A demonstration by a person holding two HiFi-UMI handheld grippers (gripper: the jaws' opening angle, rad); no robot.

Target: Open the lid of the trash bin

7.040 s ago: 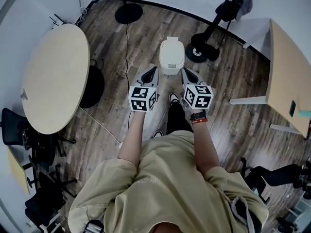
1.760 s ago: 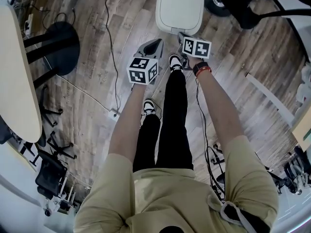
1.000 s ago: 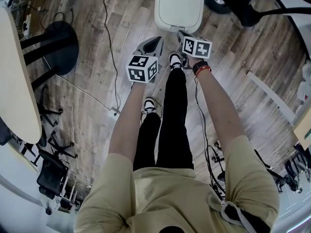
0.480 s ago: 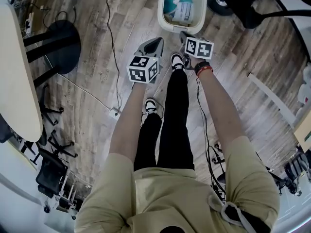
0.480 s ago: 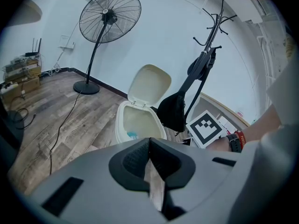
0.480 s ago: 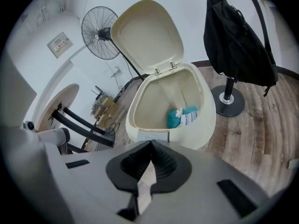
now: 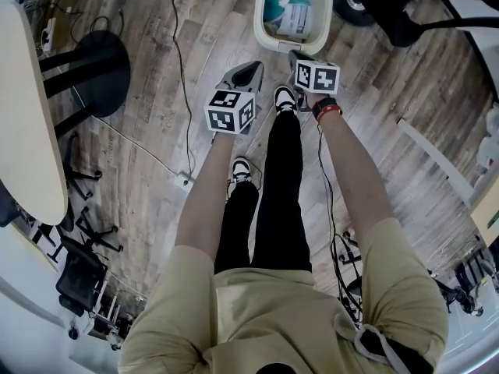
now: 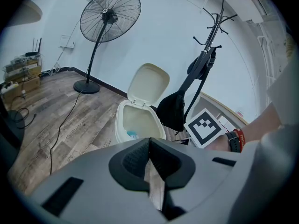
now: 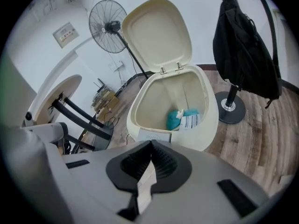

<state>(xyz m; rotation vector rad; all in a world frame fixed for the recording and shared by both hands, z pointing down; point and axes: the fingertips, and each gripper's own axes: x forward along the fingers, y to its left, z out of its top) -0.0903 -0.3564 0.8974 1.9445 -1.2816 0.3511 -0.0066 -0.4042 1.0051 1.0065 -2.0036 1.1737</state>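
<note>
Since a second ago the lid has swung upright at the far edge of the trash bin, so opening looks done; the right gripper just near it and the left gripper, both clenched empty, need only withdraw.
</note>
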